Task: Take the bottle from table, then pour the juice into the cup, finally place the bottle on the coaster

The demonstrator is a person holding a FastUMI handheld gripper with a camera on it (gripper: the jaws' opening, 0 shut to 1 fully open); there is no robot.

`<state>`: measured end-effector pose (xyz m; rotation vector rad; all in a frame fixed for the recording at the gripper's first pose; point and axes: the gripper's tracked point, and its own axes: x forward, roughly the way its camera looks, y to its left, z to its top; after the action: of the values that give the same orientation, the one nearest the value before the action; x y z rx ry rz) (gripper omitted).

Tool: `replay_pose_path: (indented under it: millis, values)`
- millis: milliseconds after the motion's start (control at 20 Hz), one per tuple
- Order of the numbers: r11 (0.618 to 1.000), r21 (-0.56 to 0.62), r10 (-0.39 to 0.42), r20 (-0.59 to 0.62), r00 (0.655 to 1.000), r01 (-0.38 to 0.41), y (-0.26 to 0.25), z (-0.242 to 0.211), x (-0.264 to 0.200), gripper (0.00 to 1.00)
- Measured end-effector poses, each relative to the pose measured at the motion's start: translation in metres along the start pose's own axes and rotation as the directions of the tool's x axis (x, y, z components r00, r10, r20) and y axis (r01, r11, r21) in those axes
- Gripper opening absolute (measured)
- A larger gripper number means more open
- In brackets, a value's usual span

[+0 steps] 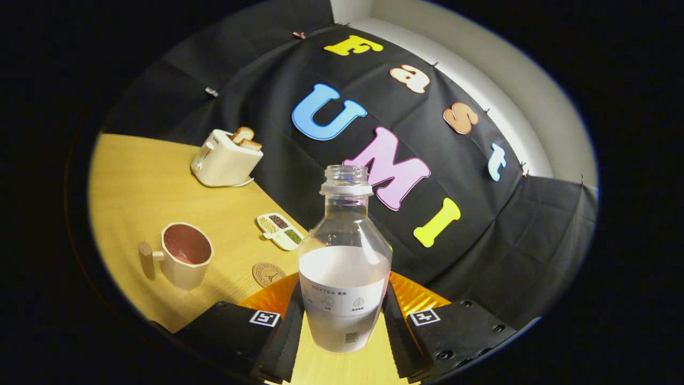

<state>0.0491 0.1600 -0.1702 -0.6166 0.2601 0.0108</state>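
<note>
My gripper (342, 321) sits closest: its two fingers are closed against the lower body of the bottle (344, 267), one pressing on each side, so the bottle is firmly held between them. The bottle is clear, uncapped, upright relative to the fingers, and holds a pale whitish liquid reaching roughly halfway up; a white label wraps the lower part. Whether its base touches the table (133, 182) I cannot tell. The whole scene appears tilted. Beyond the fingers, to the left, a round coaster (269, 275) lies flat on the wooden table. Further left stands the cup (184, 255), pinkish inside, its handle turned away from the bottle. Behind these, a divided dish (279, 231) of grains and a cream toaster (226, 159) holding toast.
</note>
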Motion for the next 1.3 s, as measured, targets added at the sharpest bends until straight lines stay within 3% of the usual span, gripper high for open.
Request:
replay_pose_path:
  millis: [250, 600, 1300]
  values:
    - [0.981, -0.192, 0.014, 0.001, 1.0, -0.014, 0.016, 0.003, 0.006, 0.72]
    - [0.934, -0.352, 0.06, 0.001, 0.998, -0.055, 0.046, 0.008, 0.01, 0.72]
    - [0.813, -0.566, 0.124, -0.057, 0.991, -0.134, 0.085, -0.018, 0.024, 0.72]
